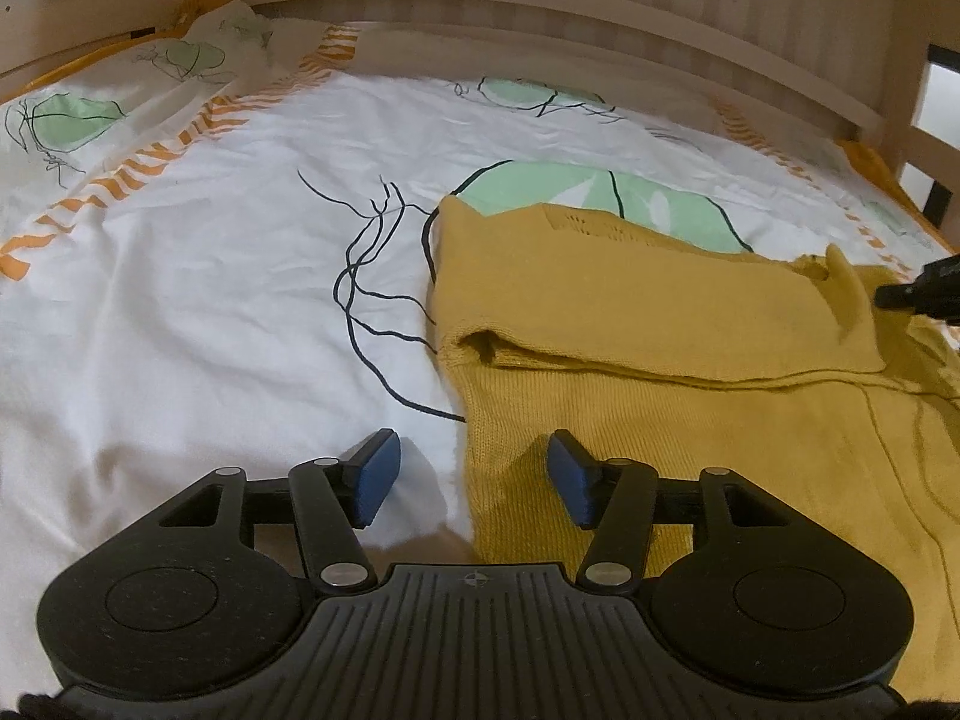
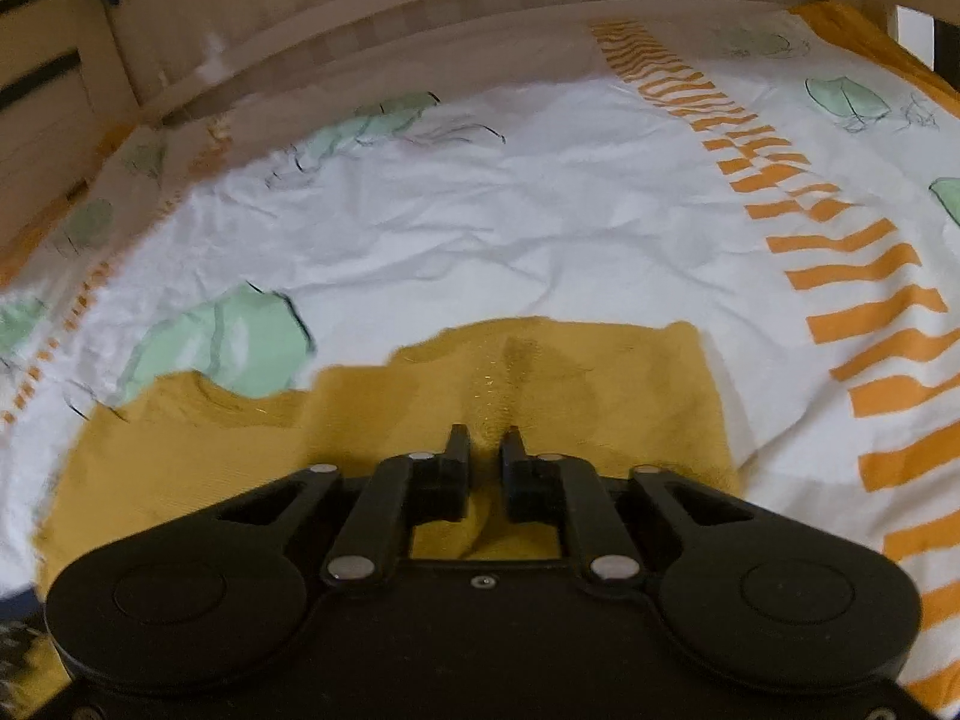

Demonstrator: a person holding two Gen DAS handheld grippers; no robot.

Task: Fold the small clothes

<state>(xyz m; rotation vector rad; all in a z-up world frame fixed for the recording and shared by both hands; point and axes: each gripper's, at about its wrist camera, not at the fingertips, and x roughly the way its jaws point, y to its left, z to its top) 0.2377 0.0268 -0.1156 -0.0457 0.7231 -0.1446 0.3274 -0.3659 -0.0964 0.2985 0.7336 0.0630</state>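
A mustard-yellow knit sweater (image 1: 690, 360) lies on the bed, its far part folded over in a flat band. My left gripper (image 1: 474, 468) is open and empty, low over the sweater's left edge, one blue pad over the sheet and one over the knit. The right gripper's tip (image 1: 918, 294) shows at the right edge of the left wrist view, at a raised peak of fabric. In the right wrist view my right gripper (image 2: 485, 444) has its jaws nearly closed on a pinch of the sweater (image 2: 540, 384), which rises between them.
The white bed sheet (image 1: 210, 300) carries green leaf prints and orange stripes (image 2: 840, 276). A matching pillow (image 1: 120, 102) lies at the far left. A wooden bed rail (image 1: 540, 6) runs along the far side.
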